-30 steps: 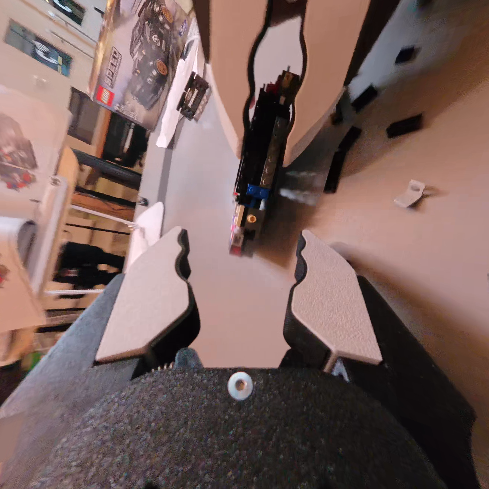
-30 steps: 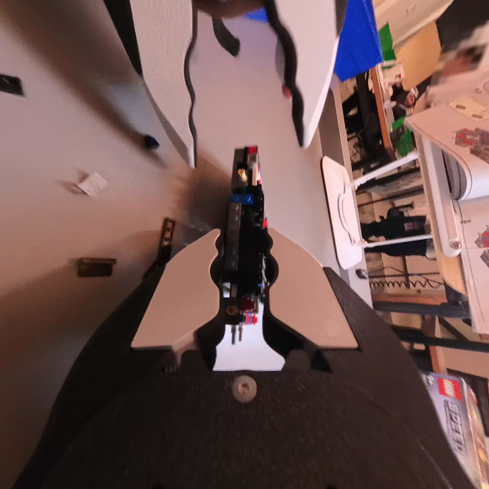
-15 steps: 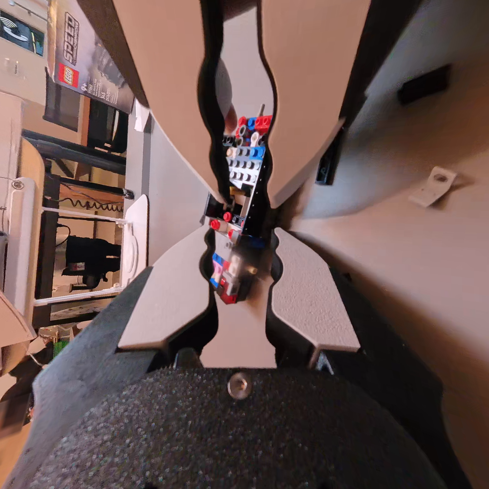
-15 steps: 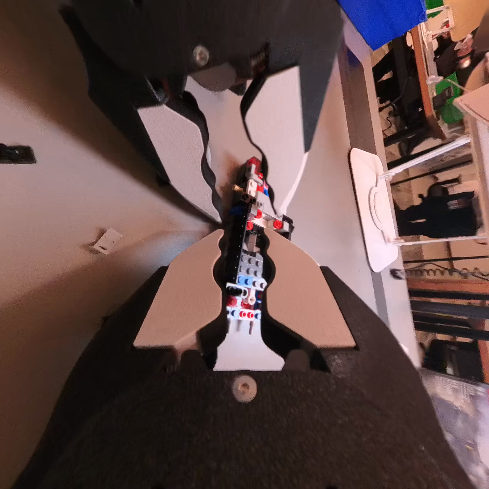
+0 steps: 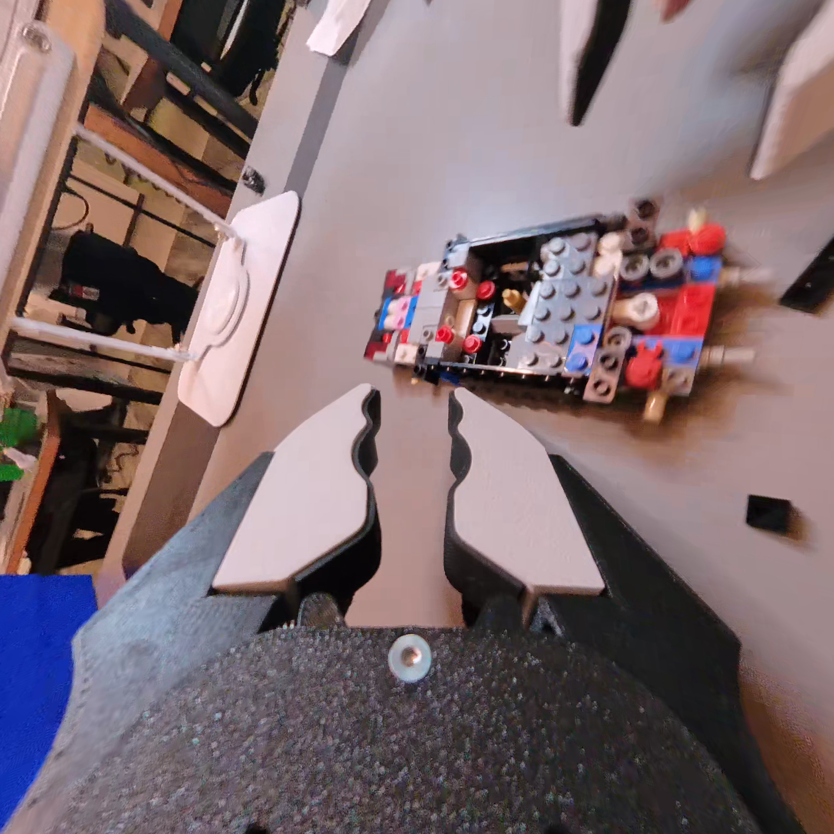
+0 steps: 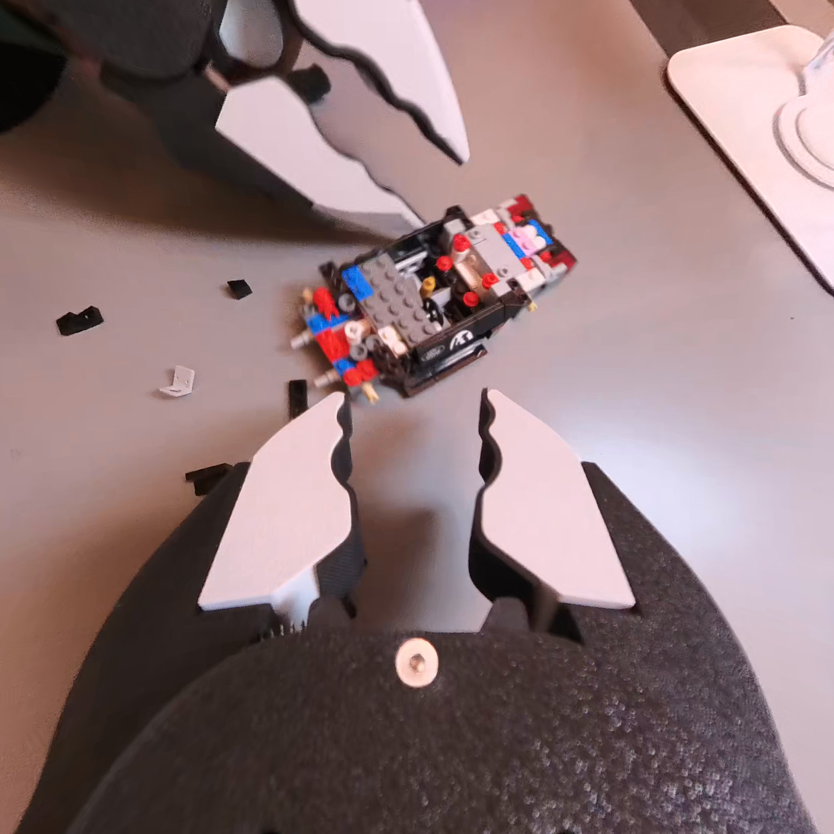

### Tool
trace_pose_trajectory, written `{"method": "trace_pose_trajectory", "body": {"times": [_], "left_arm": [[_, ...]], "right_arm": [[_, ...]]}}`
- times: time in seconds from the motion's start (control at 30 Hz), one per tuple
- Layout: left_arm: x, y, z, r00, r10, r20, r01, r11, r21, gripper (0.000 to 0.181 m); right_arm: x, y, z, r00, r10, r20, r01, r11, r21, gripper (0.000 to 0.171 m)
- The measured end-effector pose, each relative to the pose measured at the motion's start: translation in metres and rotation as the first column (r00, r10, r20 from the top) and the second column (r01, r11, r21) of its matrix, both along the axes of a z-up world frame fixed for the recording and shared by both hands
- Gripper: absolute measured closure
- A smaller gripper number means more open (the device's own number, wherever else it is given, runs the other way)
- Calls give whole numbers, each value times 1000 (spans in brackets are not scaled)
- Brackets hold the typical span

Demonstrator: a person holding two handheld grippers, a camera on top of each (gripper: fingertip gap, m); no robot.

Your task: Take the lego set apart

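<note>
The partly stripped, black-sided lego car chassis with grey, red and blue plates on top (image 6: 433, 298) is lying studs-up on the plain grey tabletop (image 6: 654, 428), touching neither gripper. It is sitting between the two grippers, just ahead of the fingertips of each. Its body panels are largely off; the grey studded plate (image 6: 397, 302), the red round studs and the axle pins are standing exposed.

The right gripper (image 6: 414, 397) is hovering near the black side wall with its jaws apart and nothing between them. The left gripper (image 5: 414, 396) is hanging at the opposite side, its white fingers (image 5: 316, 487) separated by a narrower gap, also empty.

The step in hand appears to be re-gripping the chassis to pull off the next part. To do it well:

- One gripper is best closing across the black side walls, low on the frame, so that the chassis is held flat.
- The other is best taking one raised part, such as the grey plate, by its edge and levering upward, not sideways.
- The axle pins are probably a poor hold, being thin and likely to slip.

Loose pieces are lying around the chassis: small black bricks (image 6: 79, 320) and a small white bracket (image 6: 178, 382), well apart from it. A white rounded stand base (image 6: 744, 135) is occupying the far table edge.
</note>
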State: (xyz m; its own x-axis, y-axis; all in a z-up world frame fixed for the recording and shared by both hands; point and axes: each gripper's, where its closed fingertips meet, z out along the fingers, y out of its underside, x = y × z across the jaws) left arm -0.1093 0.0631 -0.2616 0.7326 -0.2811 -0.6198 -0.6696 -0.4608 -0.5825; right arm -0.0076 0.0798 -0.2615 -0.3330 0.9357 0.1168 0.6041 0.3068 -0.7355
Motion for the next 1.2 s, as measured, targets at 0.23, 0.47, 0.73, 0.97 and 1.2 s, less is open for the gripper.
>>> {"method": "trace_pose_trajectory", "body": {"times": [0.23, 0.47, 0.73, 0.97, 1.2], "left_arm": [[-5, -9, 11, 991, 18, 136, -22, 999, 27, 154], [9, -15, 23, 945, -46, 323, 36, 999, 38, 141], [29, -21, 28, 890, -122, 439, 125, 992, 23, 131], [45, -27, 12, 853, -88, 514, 154, 984, -89, 132], [44, -25, -5, 869, -41, 494, 126, 982, -141, 125]], "right_arm": [[-1, -14, -7, 999, 44, 13, -44, 998, 39, 118], [-5, -25, -7, 997, 74, 3, -74, 997, 32, 121], [-18, -50, -8, 987, 156, -32, -155, 987, 42, 122], [-17, -40, 13, 981, 128, -143, -121, 991, 57, 124], [-12, -12, 17, 986, 42, -163, -29, 996, 84, 129]]}}
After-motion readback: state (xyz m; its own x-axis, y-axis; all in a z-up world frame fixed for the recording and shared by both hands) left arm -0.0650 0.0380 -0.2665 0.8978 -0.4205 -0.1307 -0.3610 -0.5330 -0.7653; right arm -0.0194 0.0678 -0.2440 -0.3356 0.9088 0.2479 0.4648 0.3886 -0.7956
